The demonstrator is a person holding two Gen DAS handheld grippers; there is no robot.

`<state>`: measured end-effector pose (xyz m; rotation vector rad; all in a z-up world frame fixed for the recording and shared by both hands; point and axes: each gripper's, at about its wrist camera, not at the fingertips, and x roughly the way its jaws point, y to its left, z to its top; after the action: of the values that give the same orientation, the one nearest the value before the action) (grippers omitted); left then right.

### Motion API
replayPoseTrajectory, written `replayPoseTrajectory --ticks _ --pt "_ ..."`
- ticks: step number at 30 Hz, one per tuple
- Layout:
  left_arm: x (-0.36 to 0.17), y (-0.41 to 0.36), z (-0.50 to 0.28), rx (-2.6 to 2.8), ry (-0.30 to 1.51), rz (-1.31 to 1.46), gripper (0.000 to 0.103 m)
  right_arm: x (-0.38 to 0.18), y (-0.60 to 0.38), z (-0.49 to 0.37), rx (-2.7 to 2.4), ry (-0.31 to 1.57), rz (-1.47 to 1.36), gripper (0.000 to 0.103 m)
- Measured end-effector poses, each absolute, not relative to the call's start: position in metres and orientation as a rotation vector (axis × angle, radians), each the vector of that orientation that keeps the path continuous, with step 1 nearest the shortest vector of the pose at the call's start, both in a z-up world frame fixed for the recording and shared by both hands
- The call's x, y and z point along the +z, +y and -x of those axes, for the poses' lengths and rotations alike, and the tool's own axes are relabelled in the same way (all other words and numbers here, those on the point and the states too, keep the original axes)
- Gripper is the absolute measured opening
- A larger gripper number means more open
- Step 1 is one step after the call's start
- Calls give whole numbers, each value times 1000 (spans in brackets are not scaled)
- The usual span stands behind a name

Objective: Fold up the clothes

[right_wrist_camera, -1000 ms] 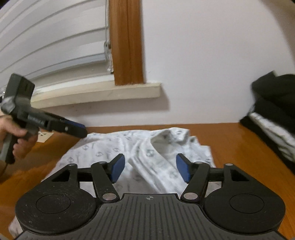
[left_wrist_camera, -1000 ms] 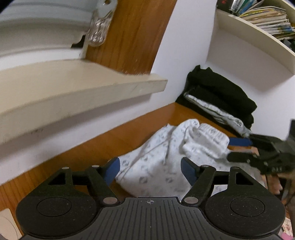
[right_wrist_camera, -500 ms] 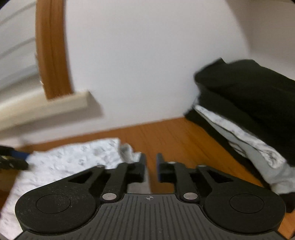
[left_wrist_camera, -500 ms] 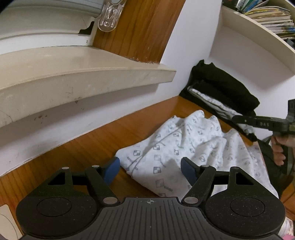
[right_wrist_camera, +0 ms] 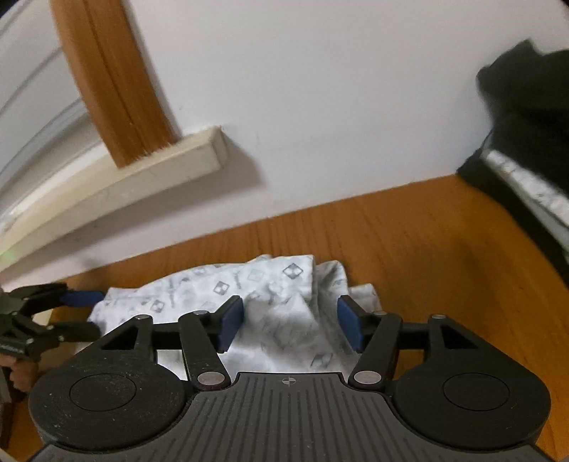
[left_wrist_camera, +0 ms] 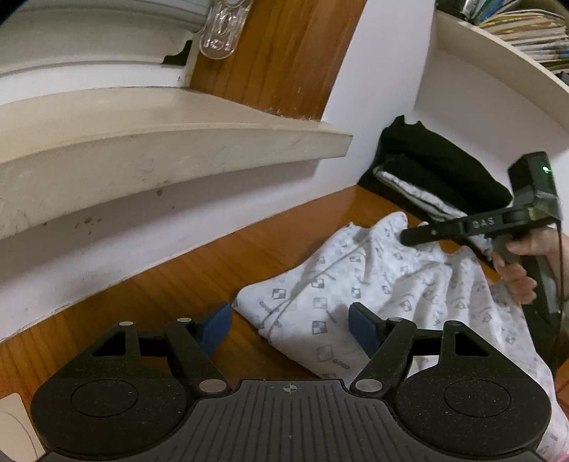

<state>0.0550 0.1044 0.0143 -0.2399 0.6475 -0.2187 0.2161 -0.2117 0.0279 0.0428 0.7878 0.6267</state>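
Left wrist view: looked low over the wooden table [left_wrist_camera: 213, 263], facing the windowsill [left_wrist_camera: 177, 142] and right-hand corner.
Right wrist view: sat close above the patterned garment [right_wrist_camera: 277, 305], facing the wall.
Shared: garment, table, windowsill, dark clothes stack [left_wrist_camera: 437, 163].

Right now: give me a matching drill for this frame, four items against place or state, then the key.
Column one:
1. patterned white garment
2. stack of dark folded clothes
3. left gripper
4. books

Column two:
A. on the upper white shelf
B. jaws open, holding nothing
C. spread crumpled on the wooden table
D. against the wall at the table's far corner

Pairs: 1-C, 2-D, 3-B, 4-A
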Motion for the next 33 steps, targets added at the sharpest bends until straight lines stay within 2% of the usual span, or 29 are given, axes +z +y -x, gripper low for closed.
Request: replayPoseTrajectory --ticks 1,2,4,6,7,8,10,11,12,16,25,26,28,33 --pt "14 105 -55 -216 648 243 76 27 -210 -220 644 789 -41 20" --pt "14 106 -55 -213 648 244 76 30 -210 -219 667 756 -40 11" --pt "14 106 -54 -207 646 244 76 42 -214 -206 630 601 -36 10" --pt "14 108 -53 -197 643 248 76 48 -217 -198 566 530 -48 11" --pt "15 109 -53 -194 641 251 76 49 -218 -195 536 510 -46 16" --pt "15 109 -53 -190 639 251 76 47 -216 -195 516 525 -28 26" --pt "17 109 -52 -186 634 250 76 40 -210 -196 495 582 43 36" --pt "17 108 -52 -192 631 250 76 39 -210 -194 488 583 62 48" --pt "18 108 -51 -199 628 250 76 41 -216 -188 495 572 52 53" --pt "23 102 -49 -231 608 247 76 45 -253 -158 546 565 -15 60" --pt "14 83 -52 -263 642 216 76 3 -300 -93 559 701 1 61" --pt "12 83 -53 -260 651 215 76 1 -304 -89 557 698 -7 53" --pt "11 82 -54 -256 662 211 76 2 -309 -80 559 674 -10 18" --pt "11 83 -55 -252 667 210 76 19 -321 -59 482 610 19 21"
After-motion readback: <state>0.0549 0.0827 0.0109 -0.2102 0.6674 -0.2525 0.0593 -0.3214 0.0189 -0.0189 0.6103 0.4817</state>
